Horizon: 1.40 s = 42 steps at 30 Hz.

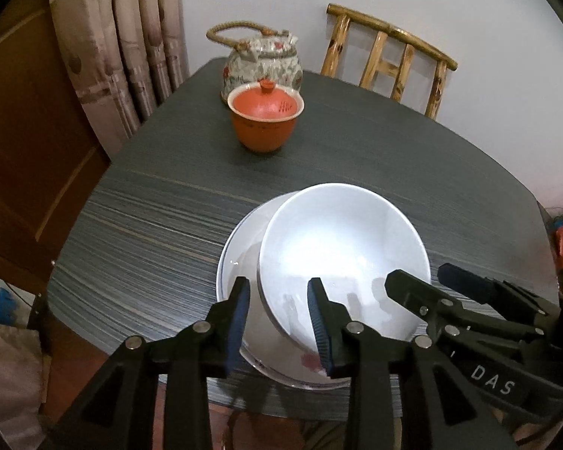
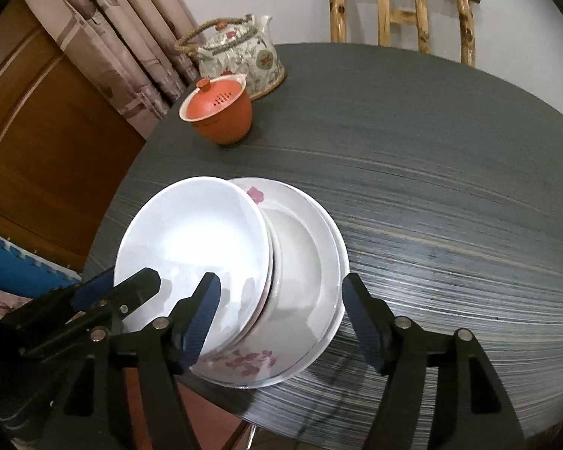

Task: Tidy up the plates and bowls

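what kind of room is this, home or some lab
Most likely a home dining corner, not a lab. A dark round table with a bamboo chair pushed up to it, a floral teapot with a lidded orange cup, and patterned curtains beside a wooden door.

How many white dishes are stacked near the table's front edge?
3, maybe more hidden: tilted top bowl, flowered bowl beneath it, and bottom plate on the table.

white bowl (image 2: 191,240) sits tilted on top, leaning to one side in the stack, plain and glossy inside. under it a second bowl (image 2: 300,273) with pink blossoms on its wall, nested in a white plate (image 1: 231,262) at the near edge of the worktop (image 2: 431,150).
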{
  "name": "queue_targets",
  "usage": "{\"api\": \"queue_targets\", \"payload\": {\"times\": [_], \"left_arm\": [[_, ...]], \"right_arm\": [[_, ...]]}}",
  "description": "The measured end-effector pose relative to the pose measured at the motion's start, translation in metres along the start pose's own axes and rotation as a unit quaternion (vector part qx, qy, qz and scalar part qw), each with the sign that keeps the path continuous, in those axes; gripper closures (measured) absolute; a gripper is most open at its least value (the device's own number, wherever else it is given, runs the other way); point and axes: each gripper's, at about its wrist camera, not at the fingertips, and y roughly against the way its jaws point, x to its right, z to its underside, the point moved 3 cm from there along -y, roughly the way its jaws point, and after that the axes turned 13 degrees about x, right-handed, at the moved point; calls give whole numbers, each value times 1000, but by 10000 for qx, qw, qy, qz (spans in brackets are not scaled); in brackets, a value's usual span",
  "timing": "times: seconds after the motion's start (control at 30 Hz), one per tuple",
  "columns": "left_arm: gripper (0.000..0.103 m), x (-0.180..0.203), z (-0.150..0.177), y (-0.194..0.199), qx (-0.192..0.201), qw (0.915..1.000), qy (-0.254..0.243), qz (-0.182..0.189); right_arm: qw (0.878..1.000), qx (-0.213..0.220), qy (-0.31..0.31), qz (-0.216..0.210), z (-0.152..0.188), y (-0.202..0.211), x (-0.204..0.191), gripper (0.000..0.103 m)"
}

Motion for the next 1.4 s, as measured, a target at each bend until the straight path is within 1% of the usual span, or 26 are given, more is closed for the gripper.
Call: {"api": "queue_targets", "payload": {"times": [0.1, 0.27, 0.33, 0.43, 0.53, 0.6, 0.67, 0.7, 0.73, 0.87, 1.07, 1.13, 1.23, 1.4], "left_arm": [[70, 3, 1, 9, 68, 10000, 25, 56], [63, 8, 4, 28, 287, 9995, -123, 25], [60, 10, 7, 35, 343, 9993, -109, 32], [56, 14, 13, 44, 467, 9986, -232, -80], [55, 16, 19, 51, 533, 9983, -228, -100], [52, 17, 21, 54, 558, 9981, -214, -148], [48, 18, 24, 58, 624, 9973, -276, -288], [47, 19, 26, 60, 655, 9965, -346, -377], [46, 21, 28, 62, 663, 9964, -357, -388], [46, 20, 34, 65, 637, 9968, -254, -420], [46, 20, 39, 67, 646, 9956, -216, -636], [46, 20, 39, 67, 639, 9956, -204, -658], [46, 20, 41, 66, 640, 9946, -226, -790], [46, 19, 42, 65, 638, 9938, -268, -865]], "right_arm": [[9999, 118, 58, 55, 1, 8, 2, 34], [9992, 352, 172, 112, 5, 27, 5, 28], [9986, 429, 247, 157, 6, 34, 6, 25], [9978, 555, 310, 196, 8, 45, 8, 22], [9976, 620, 255, 184, 12, 55, 11, 17], [9977, 644, 189, 133, 14, 61, 13, 10], [9974, 695, 167, 125, 16, 66, 13, 9], [9971, 735, 175, 135, 18, 70, 14, 6], [9965, 787, 218, 186, 19, 74, 14, 5], [9941, 995, 308, 286, 24, 87, 15, 3], [9929, 1119, 192, 351, 33, 100, 25, 3], [9927, 1128, 204, 378, 37, 101, 26, 2], [9924, 1134, 258, 413, 41, 102, 26, 2], [9928, 1074, 300, 430, 48, 102, 24, 1]]}}
